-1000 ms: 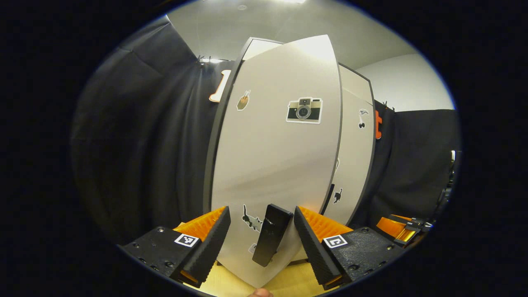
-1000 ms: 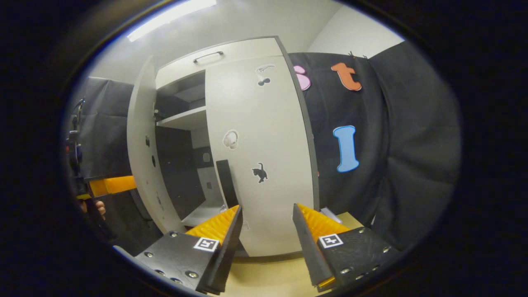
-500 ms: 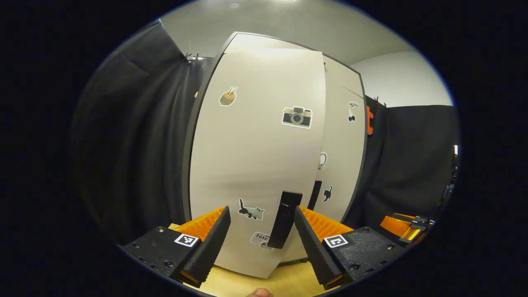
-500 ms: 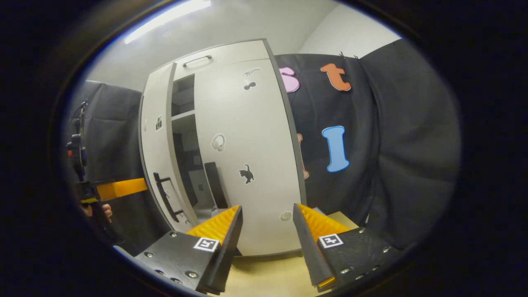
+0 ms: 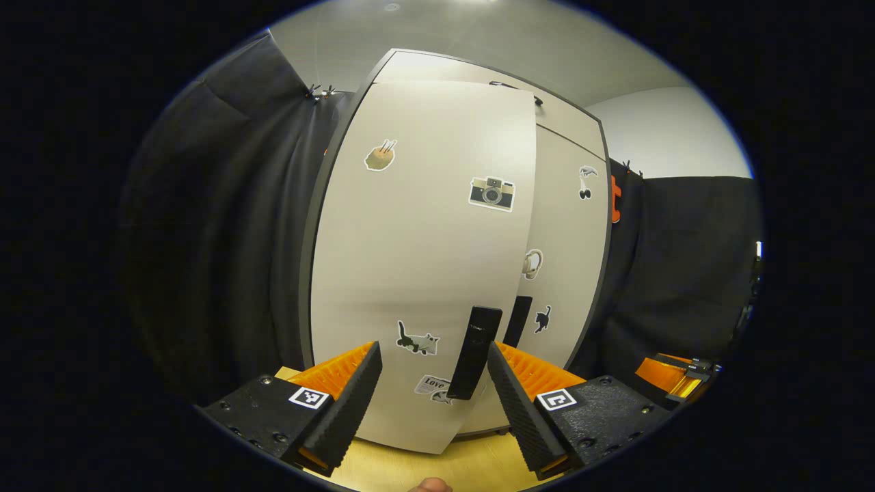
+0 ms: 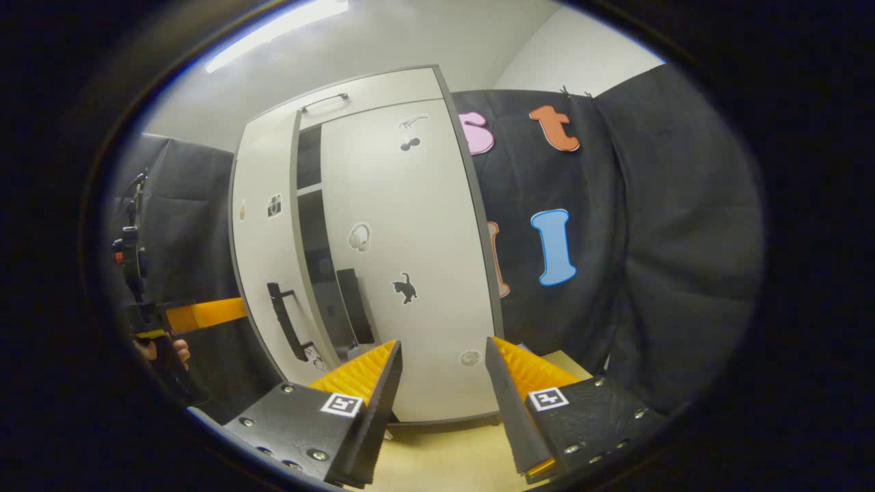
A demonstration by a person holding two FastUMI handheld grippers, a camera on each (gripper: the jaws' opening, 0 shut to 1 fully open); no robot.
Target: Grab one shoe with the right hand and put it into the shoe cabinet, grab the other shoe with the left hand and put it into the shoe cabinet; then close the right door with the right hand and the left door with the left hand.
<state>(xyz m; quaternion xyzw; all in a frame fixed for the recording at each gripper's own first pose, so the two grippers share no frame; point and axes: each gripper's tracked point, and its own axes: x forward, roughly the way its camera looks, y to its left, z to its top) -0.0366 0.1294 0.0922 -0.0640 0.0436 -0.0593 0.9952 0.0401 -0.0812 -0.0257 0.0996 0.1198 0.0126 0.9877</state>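
- The shoe cabinet (image 6: 383,89) stands on the pale wooden counter (image 6: 444,458), toward its back edge, with the black cloth wall behind it.
- The right door (image 6: 410,273) lies flat against the cabinet front; it carries a cat sticker and its dark handle (image 6: 355,304) sits by its inner edge.
- The left door (image 5: 417,260) is almost closed. In the right gripper view a narrow dark gap (image 6: 311,239) remains between the two doors, and part of a shelf shows through it.
- No shoe can be made out through that gap.
- The left claw (image 5: 431,389) is open, its fingers spread just in front of the left door's lower part. The left door's dark handle (image 5: 475,352) stands upright between the fingers, nearer the right one; I cannot tell whether it touches.
- In the right gripper view the left claw (image 6: 205,314) reaches in beside the left door, with a hand (image 6: 164,352) on it.
- The right claw (image 6: 441,389) is open and holds nothing, hovering over the counter's front edge, near the right door's lower edge but apart from it.
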